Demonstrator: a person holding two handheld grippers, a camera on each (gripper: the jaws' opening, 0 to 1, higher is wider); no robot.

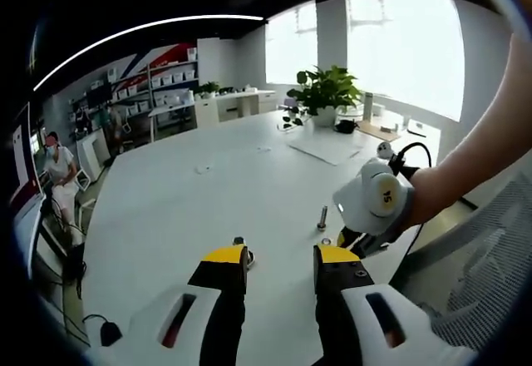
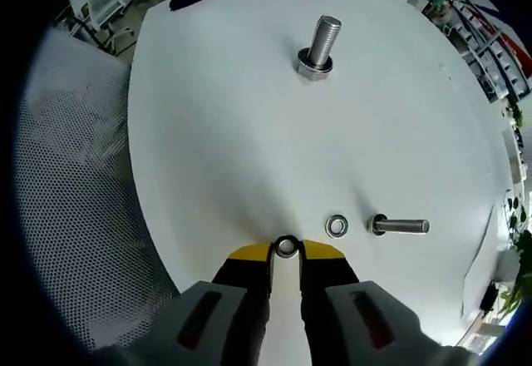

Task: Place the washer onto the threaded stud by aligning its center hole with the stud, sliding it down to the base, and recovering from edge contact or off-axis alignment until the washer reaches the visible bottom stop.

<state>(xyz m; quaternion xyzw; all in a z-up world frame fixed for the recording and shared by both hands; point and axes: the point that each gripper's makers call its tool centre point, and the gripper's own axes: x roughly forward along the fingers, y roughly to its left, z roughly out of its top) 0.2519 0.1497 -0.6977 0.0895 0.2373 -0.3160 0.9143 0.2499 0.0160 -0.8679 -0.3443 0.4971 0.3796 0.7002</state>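
Left gripper view: left gripper (image 1: 283, 259) hovers over the white bench (image 1: 183, 200), fingers (image 1: 226, 256) apart, holding nothing. Right gripper (image 1: 374, 200) sits at 3 o'clock, down by the bench, a forearm behind it. An upright stud (image 1: 322, 217) stands just left of it. A plant (image 1: 322, 93) at the far end, 12 o'clock.

Right gripper view: right gripper (image 2: 286, 251) at 6 o'clock, fingers (image 2: 249, 254) narrow, pinching a washer (image 2: 286, 247) at the tips, low over the bench (image 2: 216, 133). A second washer (image 2: 337, 225) lies flat just beside, at 4 o'clock. A bolt (image 2: 401, 226) lies on its side next to that. The upright stud (image 2: 320, 46) stands at 12 o'clock, well apart from the held washer.
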